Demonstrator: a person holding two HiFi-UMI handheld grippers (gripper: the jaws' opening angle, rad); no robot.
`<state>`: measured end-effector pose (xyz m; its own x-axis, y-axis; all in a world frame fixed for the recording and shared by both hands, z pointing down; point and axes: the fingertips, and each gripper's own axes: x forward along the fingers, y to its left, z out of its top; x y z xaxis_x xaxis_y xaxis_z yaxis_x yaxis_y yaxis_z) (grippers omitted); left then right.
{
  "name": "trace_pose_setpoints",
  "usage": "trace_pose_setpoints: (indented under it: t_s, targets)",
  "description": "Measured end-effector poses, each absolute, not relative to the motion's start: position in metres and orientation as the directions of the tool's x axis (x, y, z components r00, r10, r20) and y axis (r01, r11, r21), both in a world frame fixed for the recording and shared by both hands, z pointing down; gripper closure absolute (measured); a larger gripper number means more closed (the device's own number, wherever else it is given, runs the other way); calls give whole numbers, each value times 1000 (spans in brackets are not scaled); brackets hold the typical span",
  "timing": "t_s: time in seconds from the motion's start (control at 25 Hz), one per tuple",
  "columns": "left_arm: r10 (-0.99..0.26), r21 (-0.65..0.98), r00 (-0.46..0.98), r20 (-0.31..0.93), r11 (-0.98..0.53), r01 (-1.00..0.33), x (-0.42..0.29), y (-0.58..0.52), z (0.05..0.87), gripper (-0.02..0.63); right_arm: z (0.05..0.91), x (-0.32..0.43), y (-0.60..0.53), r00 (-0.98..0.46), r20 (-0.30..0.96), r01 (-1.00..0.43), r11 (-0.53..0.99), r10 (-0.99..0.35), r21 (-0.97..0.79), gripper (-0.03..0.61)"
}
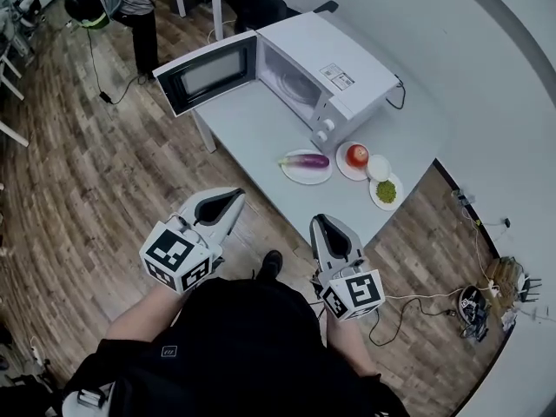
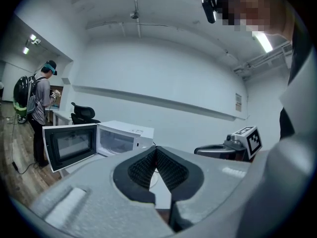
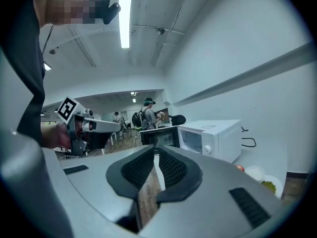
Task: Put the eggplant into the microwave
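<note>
Seen from above, a person in a dark top stands on a wooden floor (image 1: 87,172) holding a two-jaw gripper in each hand, both short of a grey table (image 1: 252,129) and touching nothing. The left gripper (image 1: 233,198), with its marker cube (image 1: 178,256) nearest the body, points toward the table's near edge; its own view shows the ribbed black pads (image 2: 171,170) meeting at the tips, clenched on nothing. The right gripper (image 1: 323,224) sits just beside the table's near corner, and its jaws are likewise drawn together with only a hairline gap at the tips and no object between them. Past the grippers, near the table's front edge, the eggplant (image 1: 306,161) – purple, with a green stem end – lies on its side on a white plate (image 1: 300,177), well apart from both grippers. Just to its right is a second plate (image 1: 343,168) carrying a round red fruit (image 1: 356,155), then a small white bowl (image 1: 379,168) touching that plate, and nearer the edge a plate of green food (image 1: 386,192). Behind the plates stands the white microwave (image 1: 339,68), its knobs facing the eggplant – its door (image 1: 208,75) is swung wide open to the left, showing the pale cavity and glass turntable (image 1: 291,83). Farther off, beyond the table, are a black office chair (image 1: 252,3) and another person (image 1: 135,7) standing with a backpack. Cables and small gear (image 1: 486,298) lie on the floor by the wall at right.
</note>
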<state>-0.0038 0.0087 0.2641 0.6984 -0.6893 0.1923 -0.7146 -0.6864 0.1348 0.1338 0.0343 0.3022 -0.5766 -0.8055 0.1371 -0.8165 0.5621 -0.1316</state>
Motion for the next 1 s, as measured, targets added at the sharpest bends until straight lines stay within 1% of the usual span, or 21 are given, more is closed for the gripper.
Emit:
trace_pose_setpoints:
  t_s: [0.16,0.36,0.6,0.8,1.0]
  targets:
    - [-711,134,665,228,-654,-745,13,-19,272,606,312,152,5,-595,159,-804,580,-788,-131,511]
    - [-737,122,630,244,-621,-774,24,-44,278,605,327,168,-24,-610,186,-792,593,-770,-143,503]
    - [-741,131,616,269,-605,-785,23,-71,291,605,341,160,-54,-622,229,-783,606,-749,-144,491]
    - [-721,132,629,289,-621,-773,16,-89,303,605,358,151,-76,-594,284,-802,584,-753,-130,488]
    - [-702,105,644,304,-647,-755,5,-108,331,606,385,143,-96,-560,335,-816,574,-757,-68,488]
